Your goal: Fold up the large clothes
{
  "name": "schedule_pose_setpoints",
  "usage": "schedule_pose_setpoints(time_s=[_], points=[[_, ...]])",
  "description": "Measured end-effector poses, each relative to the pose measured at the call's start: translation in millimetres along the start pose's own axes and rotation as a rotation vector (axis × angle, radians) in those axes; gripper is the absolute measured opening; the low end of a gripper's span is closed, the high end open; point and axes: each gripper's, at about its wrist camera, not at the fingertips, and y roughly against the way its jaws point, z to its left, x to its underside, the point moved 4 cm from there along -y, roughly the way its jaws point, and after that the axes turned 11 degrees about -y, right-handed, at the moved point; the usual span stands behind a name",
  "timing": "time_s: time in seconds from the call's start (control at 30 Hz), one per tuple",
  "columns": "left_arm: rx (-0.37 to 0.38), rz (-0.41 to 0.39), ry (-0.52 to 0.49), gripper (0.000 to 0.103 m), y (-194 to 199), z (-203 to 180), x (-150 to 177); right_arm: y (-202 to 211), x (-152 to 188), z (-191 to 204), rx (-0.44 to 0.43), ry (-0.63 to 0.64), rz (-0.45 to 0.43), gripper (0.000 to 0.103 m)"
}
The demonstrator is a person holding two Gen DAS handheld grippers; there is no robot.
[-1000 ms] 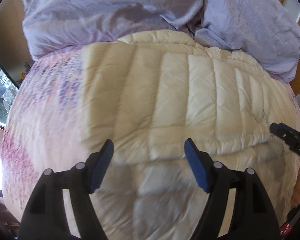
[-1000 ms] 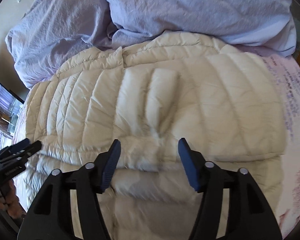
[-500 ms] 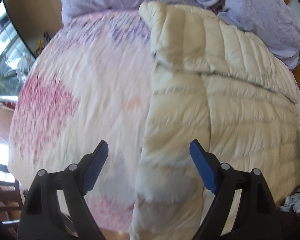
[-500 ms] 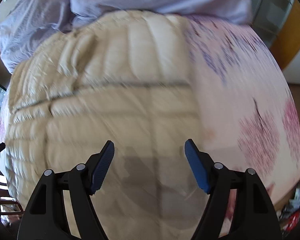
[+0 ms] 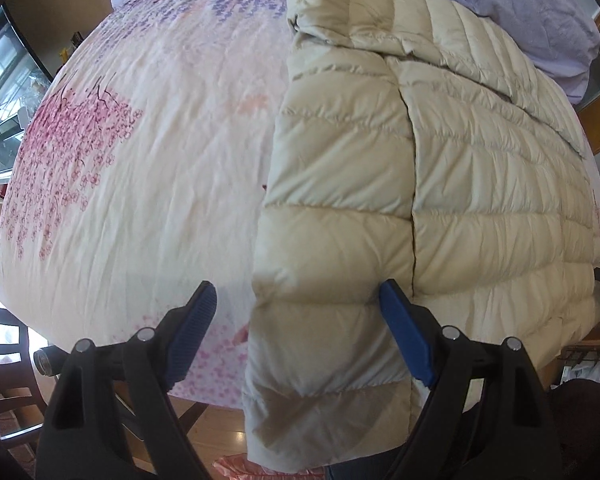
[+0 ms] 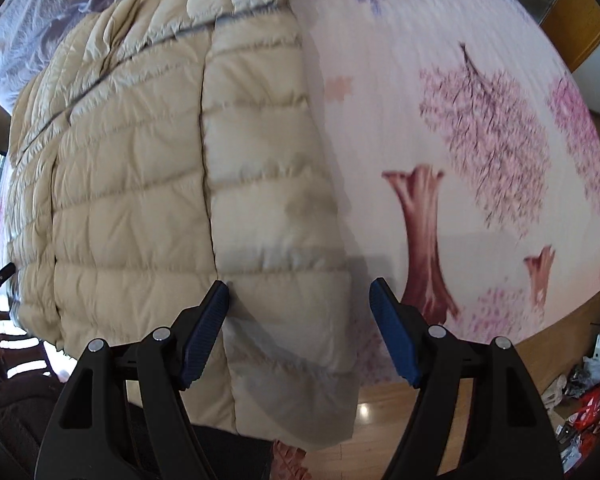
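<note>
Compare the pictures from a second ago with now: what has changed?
Both grippers swung outward: the left gripper from the middle of the jacket to its left edge, the right gripper to its right edge. Both stayed open, gripping nothing; the jacket still lies on the bed.

The jacket's (image 5: pixel 440 168) hem is cut off by the lower edge in both views. The bedsheet (image 6: pixel 440 128) print is blurred in the right view. The floor clutter (image 6: pixel 588 392) cannot be identified.
</note>
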Motion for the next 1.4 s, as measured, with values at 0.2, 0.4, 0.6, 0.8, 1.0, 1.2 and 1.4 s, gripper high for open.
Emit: schedule_pose_setpoints(time_s=[0.2, 0.4, 0.6, 0.8, 1.0, 1.2, 1.4], points=[[0.023, 0.024, 0.006, 0.08, -5, -11, 14, -1, 10, -2, -0.049, 0.014, 0.029, 0.074], [0.032, 0.02, 0.003, 0.069, -2, -18, 17, 2, 13, -7, -0.09, 0.016, 0.03, 0.058], [0.036, 0.026, -0.006, 0.059, 0, -19, 17, 4, 14, -17, -0.138, 0.004, 0.046, 0.044], [0.051, 0.04, -0.007, 0.046, 3, -28, 22, 1, 19, -8, -0.175, 0.033, 0.055, 0.028], [0.073, 0.033, -0.005, 0.022, 6, -42, 27, 7, 22, 4, -0.195, 0.059, 0.029, 0.013], [0.063, 0.016, -0.009, 0.012, 15, -46, 22, 15, 13, 4, -0.203, 0.076, -0.002, 0.009], [0.057, -0.006, -0.004, 0.01, 33, -49, 11, 33, 6, 4, -0.226, 0.095, -0.053, 0.008]])
